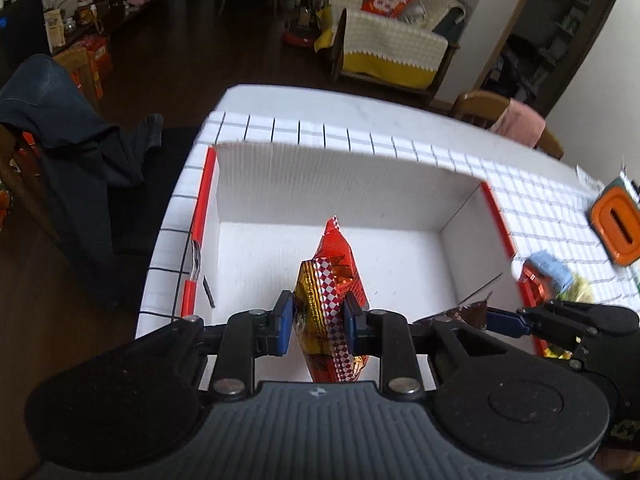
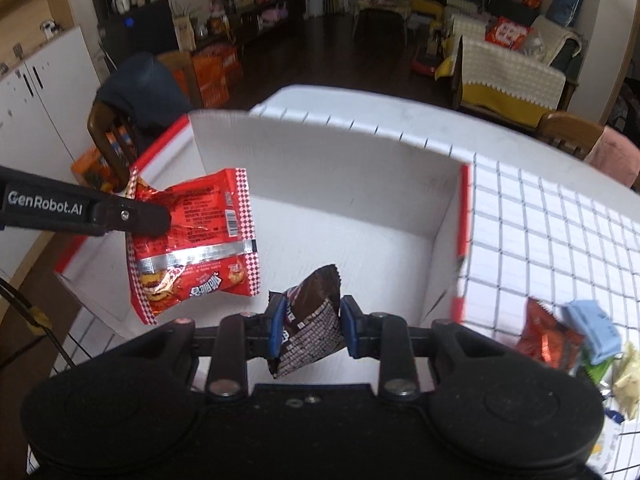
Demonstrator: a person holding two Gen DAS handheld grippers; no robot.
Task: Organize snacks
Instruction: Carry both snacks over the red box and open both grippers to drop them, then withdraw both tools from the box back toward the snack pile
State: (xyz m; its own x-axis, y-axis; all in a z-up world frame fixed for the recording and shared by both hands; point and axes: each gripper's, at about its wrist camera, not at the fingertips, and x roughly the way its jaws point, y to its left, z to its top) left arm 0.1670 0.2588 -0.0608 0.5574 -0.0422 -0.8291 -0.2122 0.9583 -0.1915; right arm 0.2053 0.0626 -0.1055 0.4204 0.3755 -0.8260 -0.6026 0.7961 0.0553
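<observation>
My left gripper (image 1: 318,318) is shut on a red checkered snack bag (image 1: 332,280), held edge-on above the open white box (image 1: 340,184). In the right wrist view the same red bag (image 2: 192,240) hangs from the left gripper's finger (image 2: 132,216) over the box's left part. My right gripper (image 2: 310,326) is shut on a dark brown snack packet (image 2: 310,328), held over the box's near edge (image 2: 320,184). The right gripper (image 1: 520,320) also shows at the right of the left wrist view. The box floor looks bare.
The box stands on a white table with a grid-pattern cloth (image 2: 540,240). Loose snacks lie right of the box: a red packet (image 2: 548,340), a light blue one (image 2: 592,328). An orange item (image 1: 618,228) lies farther right. Chairs (image 2: 116,136) stand around the table.
</observation>
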